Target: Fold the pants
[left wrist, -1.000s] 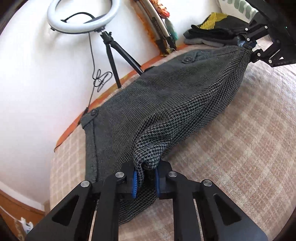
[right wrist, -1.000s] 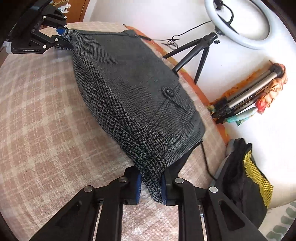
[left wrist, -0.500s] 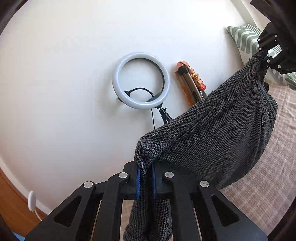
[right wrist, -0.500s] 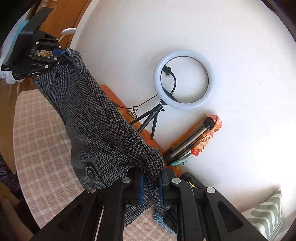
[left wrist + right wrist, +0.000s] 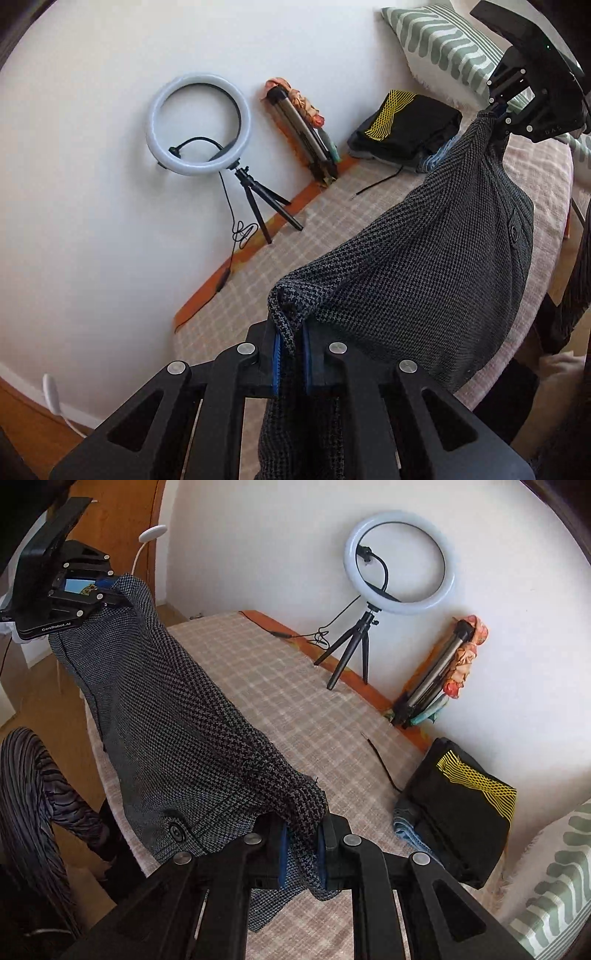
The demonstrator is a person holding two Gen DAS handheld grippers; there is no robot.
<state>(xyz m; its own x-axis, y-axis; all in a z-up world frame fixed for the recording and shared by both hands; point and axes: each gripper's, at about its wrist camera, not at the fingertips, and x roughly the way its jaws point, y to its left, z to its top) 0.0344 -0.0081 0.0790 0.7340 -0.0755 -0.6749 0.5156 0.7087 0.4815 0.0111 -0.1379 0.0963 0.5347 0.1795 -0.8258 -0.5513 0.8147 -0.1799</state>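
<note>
The pants (image 5: 424, 280) hang in the air between both grippers, lifted above the checked bed (image 5: 288, 240) that fills the middle of each frame. The left gripper (image 5: 291, 356) has its jaws clamped on one bunched corner at the bottom centre; the right gripper (image 5: 301, 849) bites the other end likewise. This looks like the carrying stage of a fold; next, the cloth likely needs lowering flat onto the bed, edges aligned.
</note>
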